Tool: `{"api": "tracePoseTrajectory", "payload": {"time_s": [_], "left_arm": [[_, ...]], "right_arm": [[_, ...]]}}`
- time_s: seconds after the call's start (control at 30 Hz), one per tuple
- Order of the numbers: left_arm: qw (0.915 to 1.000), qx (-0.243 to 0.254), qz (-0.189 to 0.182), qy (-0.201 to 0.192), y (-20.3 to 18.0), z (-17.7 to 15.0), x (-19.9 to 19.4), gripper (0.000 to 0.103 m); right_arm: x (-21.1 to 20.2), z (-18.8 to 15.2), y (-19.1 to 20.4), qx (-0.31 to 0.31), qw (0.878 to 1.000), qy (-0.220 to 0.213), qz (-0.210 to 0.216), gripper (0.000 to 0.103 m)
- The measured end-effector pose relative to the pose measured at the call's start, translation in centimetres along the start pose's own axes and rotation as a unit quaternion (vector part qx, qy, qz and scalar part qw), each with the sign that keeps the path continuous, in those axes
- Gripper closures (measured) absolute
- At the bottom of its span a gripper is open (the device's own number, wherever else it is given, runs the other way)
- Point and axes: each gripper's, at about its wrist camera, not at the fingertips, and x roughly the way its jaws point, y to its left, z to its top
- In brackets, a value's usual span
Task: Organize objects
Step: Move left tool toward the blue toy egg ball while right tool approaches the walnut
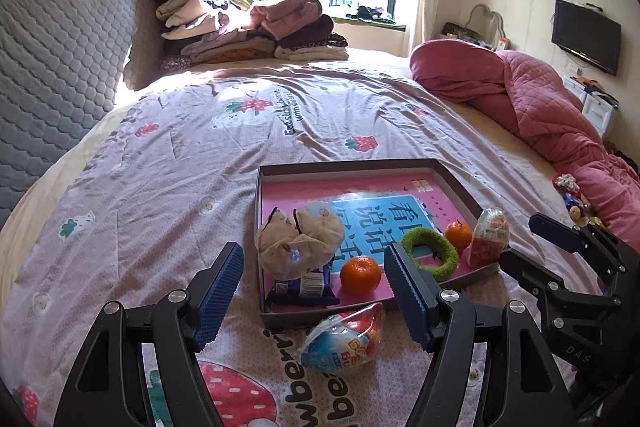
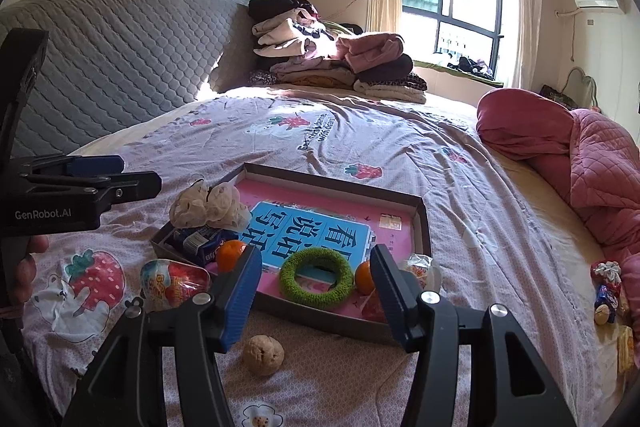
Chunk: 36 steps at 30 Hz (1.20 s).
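Observation:
A shallow box tray (image 1: 344, 163) (image 2: 425, 227) with a pink book inside lies on the bed. It holds a cream cloth bundle (image 1: 300, 239), a blue snack packet (image 1: 300, 287), two oranges (image 1: 360, 274) (image 1: 458, 235), a green fuzzy ring (image 2: 316, 277) and a wrapped toy egg (image 1: 490, 237) at its right corner. A second wrapped toy egg (image 1: 340, 341) lies on the sheet just in front of the tray. A walnut (image 2: 263, 354) sits on the sheet below my right gripper (image 2: 316, 299). Both that one and my left gripper (image 1: 316, 299) stand open with nothing between their pads.
A rolled pink quilt (image 1: 560, 107) runs along the bed's right side, with small wrapped sweets (image 2: 606, 291) beside it. Folded clothes (image 1: 240, 23) are piled by the grey quilted headboard (image 1: 60, 67). A hand (image 2: 28, 267) holds the left gripper's handle.

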Motion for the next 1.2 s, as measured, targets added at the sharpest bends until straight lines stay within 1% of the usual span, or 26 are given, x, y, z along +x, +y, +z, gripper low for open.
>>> {"api": "tracePoseTrajectory", "payload": {"time_s": [0.23,0.63,0.83,0.97,1.13,1.2], "left_arm": [[0.9999,0.003,0.000,0.012,-0.2,-1.9,0.1,0.029],[0.9996,0.005,0.001,0.026,0.4,-3.9,0.3,0.029],[0.9994,0.015,-0.008,0.029,0.4,-4.7,0.3,0.029],[0.9986,0.032,-0.007,0.041,0.0,-5.4,0.8,0.029],[0.9976,0.050,-0.009,0.048,-0.2,-6.2,1.1,0.029],[0.9971,0.054,-0.015,0.052,-0.3,-6.3,1.2,0.029]], "right_arm": [[-0.8,-0.6,-0.1,0.003,1.000,-0.001,0.001,0.047],[-1.2,-2.1,0.0,0.004,1.000,0.015,0.008,0.046],[-1.2,-2.7,-0.1,0.005,1.000,0.024,0.011,0.046],[-0.9,-3.3,0.0,0.004,0.999,0.034,0.015,0.046],[-0.4,-3.9,0.3,0.004,0.999,0.046,0.021,0.046],[-0.3,-4.1,0.5,0.004,0.998,0.050,0.023,0.046]]}}
